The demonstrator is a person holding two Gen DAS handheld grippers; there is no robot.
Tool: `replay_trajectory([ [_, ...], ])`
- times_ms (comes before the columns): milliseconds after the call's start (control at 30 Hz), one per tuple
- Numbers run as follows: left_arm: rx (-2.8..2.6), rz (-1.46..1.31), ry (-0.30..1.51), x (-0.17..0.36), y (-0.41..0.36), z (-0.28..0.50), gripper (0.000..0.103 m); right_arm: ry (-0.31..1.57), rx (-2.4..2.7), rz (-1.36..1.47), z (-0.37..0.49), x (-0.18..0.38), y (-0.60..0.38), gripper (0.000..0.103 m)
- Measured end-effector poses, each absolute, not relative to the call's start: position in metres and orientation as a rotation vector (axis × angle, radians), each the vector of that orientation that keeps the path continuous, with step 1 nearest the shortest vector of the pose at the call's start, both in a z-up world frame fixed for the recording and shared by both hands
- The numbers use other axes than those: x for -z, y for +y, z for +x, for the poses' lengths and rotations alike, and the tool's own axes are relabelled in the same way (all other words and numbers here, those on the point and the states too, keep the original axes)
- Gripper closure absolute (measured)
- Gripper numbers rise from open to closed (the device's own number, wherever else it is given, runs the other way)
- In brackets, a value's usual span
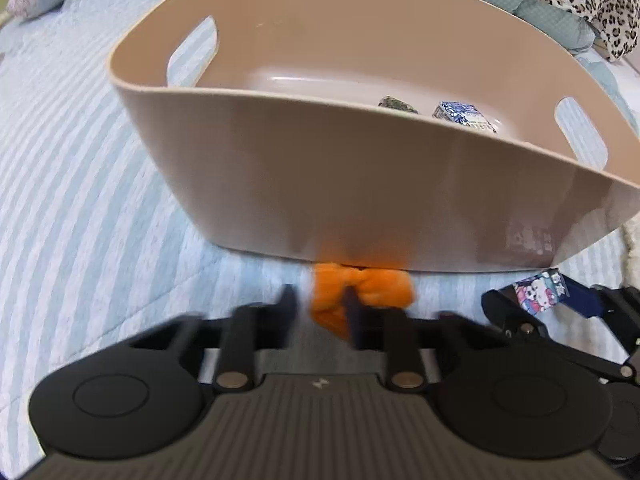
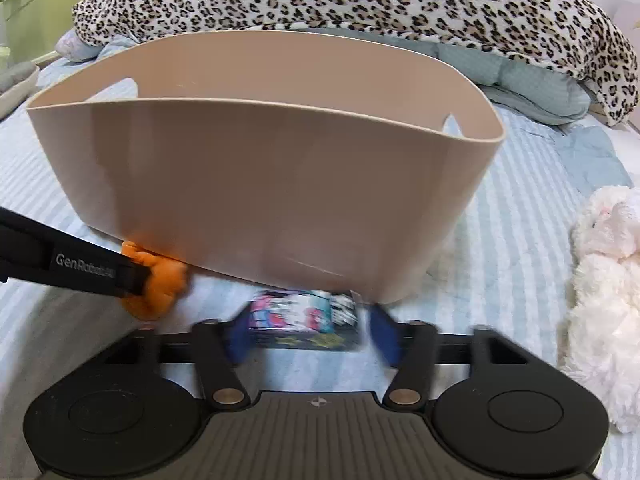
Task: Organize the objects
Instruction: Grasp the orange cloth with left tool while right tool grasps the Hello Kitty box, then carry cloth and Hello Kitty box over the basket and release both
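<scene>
A beige plastic basket (image 1: pixel 320 184) stands on the striped bed cover, also in the right wrist view (image 2: pixel 260 184). Inside it lie a blue-and-white carton (image 1: pixel 464 116) and a dark small packet (image 1: pixel 396 105). My left gripper (image 1: pixel 320 308) is closed on an orange plush toy (image 1: pixel 368 288) just in front of the basket's base; it also shows in the right wrist view (image 2: pixel 160 280). My right gripper (image 2: pixel 308 332) has its blue fingers on both sides of a colourful cartoon box (image 2: pixel 304 320), low by the basket wall. The box also shows in the left wrist view (image 1: pixel 540 288).
A white plush animal (image 2: pixel 604 280) lies at the right on the bed. A leopard-print blanket (image 2: pixel 360 0) and a pale blue pillow (image 2: pixel 520 80) lie behind the basket. Striped bed cover (image 1: pixel 80 160) spreads to the left.
</scene>
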State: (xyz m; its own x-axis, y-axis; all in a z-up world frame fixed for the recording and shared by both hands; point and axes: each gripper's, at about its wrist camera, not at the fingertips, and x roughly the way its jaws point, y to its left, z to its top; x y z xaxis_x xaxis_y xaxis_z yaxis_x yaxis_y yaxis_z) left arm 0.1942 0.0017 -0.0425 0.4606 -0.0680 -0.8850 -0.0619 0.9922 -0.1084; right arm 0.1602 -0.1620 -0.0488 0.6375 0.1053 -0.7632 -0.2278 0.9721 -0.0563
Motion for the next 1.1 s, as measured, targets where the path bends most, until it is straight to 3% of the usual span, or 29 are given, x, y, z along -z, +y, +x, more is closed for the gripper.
replay_trajectory([
  [100, 0.036, -0.165, 1.11, 0.04, 0.014, 0.195, 0.097, 0.856, -0.207, -0.147, 0.159, 0.045, -0.162, 0.056],
  [200, 0.063, -0.214, 1.116, 0.034, 0.026, 0.194, 0.099, 0.853, -0.217, -0.124, 0.157, 0.04, -0.166, 0.056],
  [833, 0.117, -0.121, 1.001, 0.001, 0.036, 0.175, 0.1, 0.788, -0.254, -0.138, 0.128, 0.01, -0.175, 0.056],
  [1100, 0.147, -0.081, 0.909, -0.041, 0.042, 0.147, 0.1, 0.688, -0.257, -0.118, 0.109, -0.028, -0.18, 0.056],
])
